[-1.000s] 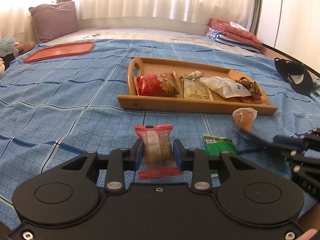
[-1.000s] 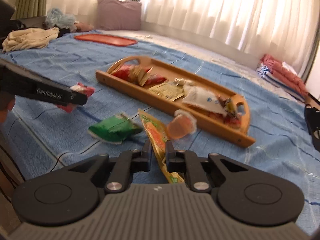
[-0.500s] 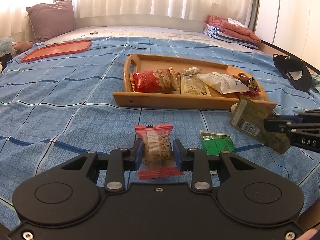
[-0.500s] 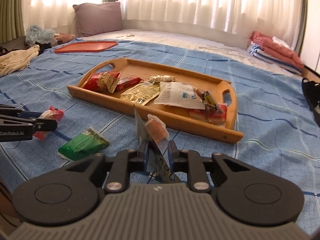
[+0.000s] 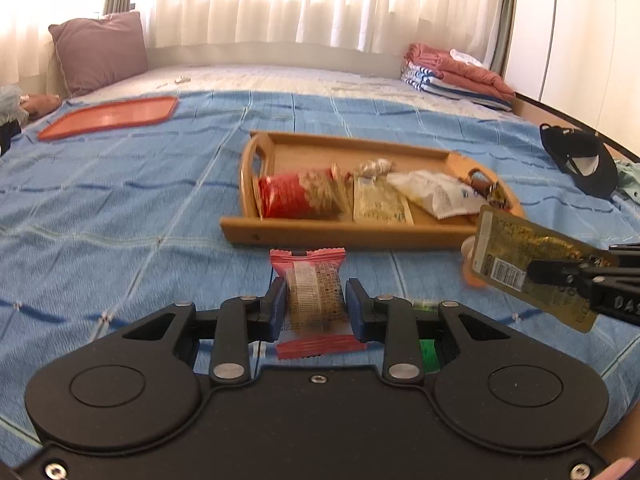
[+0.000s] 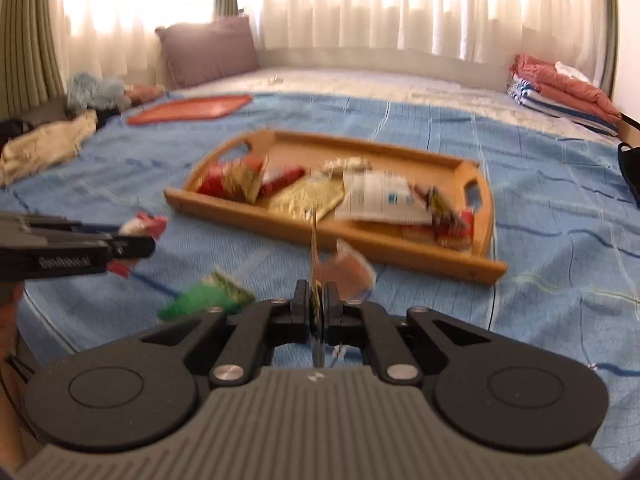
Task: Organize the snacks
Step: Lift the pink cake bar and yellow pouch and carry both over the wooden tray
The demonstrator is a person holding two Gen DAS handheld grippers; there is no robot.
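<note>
From my left wrist camera I see my left gripper (image 5: 316, 304) closed on a pink snack bar (image 5: 313, 292); the blue pads press its two sides and the bar stands up between them. Behind it the wooden tray (image 5: 336, 232) lies on the blue bedcover (image 5: 100, 208). In the tray are a red packet (image 5: 296, 196), a yellow packet (image 5: 378, 202) and a white packet (image 5: 436, 192) side by side, with small wrapped sweets (image 5: 494, 192) at the far right end. At the right edge my right gripper (image 5: 540, 274) comes in, and it pinches a flat gold sachet (image 5: 528, 258) in front of the tray's right corner. A green packet (image 5: 428, 350) is partly hidden under my left gripper's body. Far to the left lies an orange lid (image 5: 108, 116).

From my right wrist camera the picture is blurred. The jaws have just been closing and now they are tight on the gold sachet (image 6: 315, 264), which I see here only by its thin edge. Just behind it an orange jelly cup (image 6: 352, 272) lies on the bedcover, near the tray (image 6: 280, 222). The green packet (image 6: 208, 296) lies to the left, and my left gripper (image 6: 150, 245) with the pink bar (image 6: 146, 226) is beyond it.
</note>
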